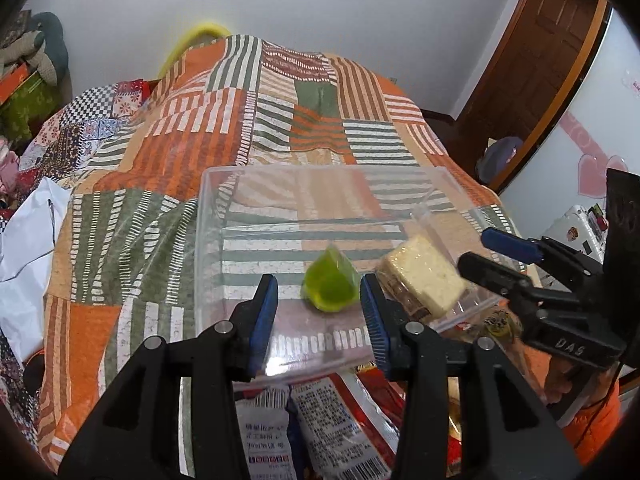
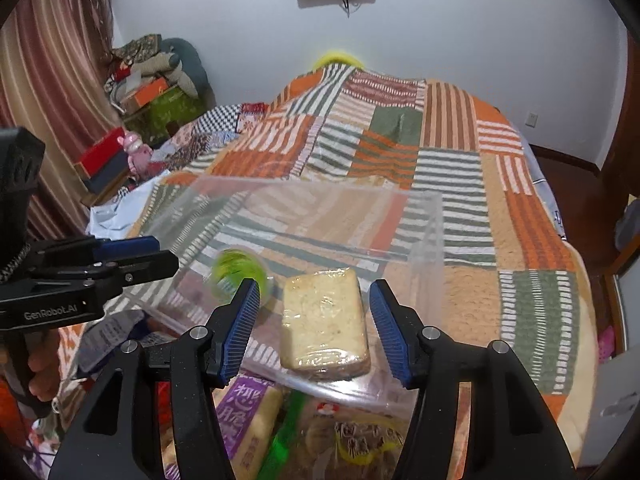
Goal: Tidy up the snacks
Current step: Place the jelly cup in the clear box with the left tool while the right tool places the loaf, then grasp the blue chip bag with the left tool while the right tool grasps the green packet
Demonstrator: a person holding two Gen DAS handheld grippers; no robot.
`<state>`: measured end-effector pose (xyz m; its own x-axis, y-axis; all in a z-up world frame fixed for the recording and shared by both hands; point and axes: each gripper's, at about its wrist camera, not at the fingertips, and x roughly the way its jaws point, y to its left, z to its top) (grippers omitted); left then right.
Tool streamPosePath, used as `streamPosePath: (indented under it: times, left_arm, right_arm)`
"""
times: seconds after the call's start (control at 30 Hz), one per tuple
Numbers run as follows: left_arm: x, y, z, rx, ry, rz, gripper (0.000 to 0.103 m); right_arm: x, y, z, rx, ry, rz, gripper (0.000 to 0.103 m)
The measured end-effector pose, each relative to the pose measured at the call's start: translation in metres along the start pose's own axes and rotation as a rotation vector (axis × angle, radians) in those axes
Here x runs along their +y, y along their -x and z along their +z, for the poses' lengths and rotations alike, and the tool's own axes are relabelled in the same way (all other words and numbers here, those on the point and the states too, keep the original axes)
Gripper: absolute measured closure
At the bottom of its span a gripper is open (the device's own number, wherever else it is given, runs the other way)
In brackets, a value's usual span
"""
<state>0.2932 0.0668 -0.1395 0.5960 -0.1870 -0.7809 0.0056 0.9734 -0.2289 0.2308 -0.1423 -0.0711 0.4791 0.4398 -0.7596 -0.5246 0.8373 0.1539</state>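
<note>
A clear plastic bin [image 1: 208, 216] sits on the bed, on a patchwork quilt [image 1: 192, 128] of orange, green and white stripes. Inside the bin lie two snacks: a green jelly cup [image 1: 330, 282] toward the left, blurred in the right wrist view, and a wrapped pale cake block [image 1: 426, 274] to its right, close by the bin's right wall. The two are near each other but not clearly touching. The left hand-held gripper [image 1: 320, 312] hangs over the bin's near edge with its blue-padded fingers apart and nothing between them; the jelly cup shows in the gap beyond the tips. The right hand-held gripper [image 2: 316, 326] is likewise spread wide, its fingers either side of the cake block [image 2: 325, 318] in the right wrist view and clear of it, so it grips nothing. From the left camera the right hand-held gripper [image 1: 486, 252] comes in from the right edge, its tips close to the cake block. In front of the bin, nearest the cameras, a heap of snack packets lies on the quilt: white and red packets [image 1: 320, 428] with printed labels and barcodes, a purple-labelled packet [image 2: 248, 408], and a clear bag [image 2: 360, 440] of brownish pieces. Boxes [image 2: 148, 100] and clothes pile up by the wall at far left.
</note>
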Motion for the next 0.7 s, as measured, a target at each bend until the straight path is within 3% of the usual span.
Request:
streamPosePath:
  times: [0.27,0.4,0.7]
  left_arm:
    - [0.001,0.037,-0.011,-0.064,0.0,0.033,0.046]
    - [0.002,0.055,-0.022,-0.088,-0.015,0.064,0.038]
    - [0.012,0.069,-0.053,-0.076,-0.002,0.103,0.032]
  right_arm:
    - [0.0,0.042,-0.005,-0.069,-0.001,-0.016,0.048]
    - [0.0,0.061,-0.012,-0.104,-0.004,-0.029,0.042]
    - [0.004,0.082,-0.036,-0.117,0.012,-0.049,0.036]
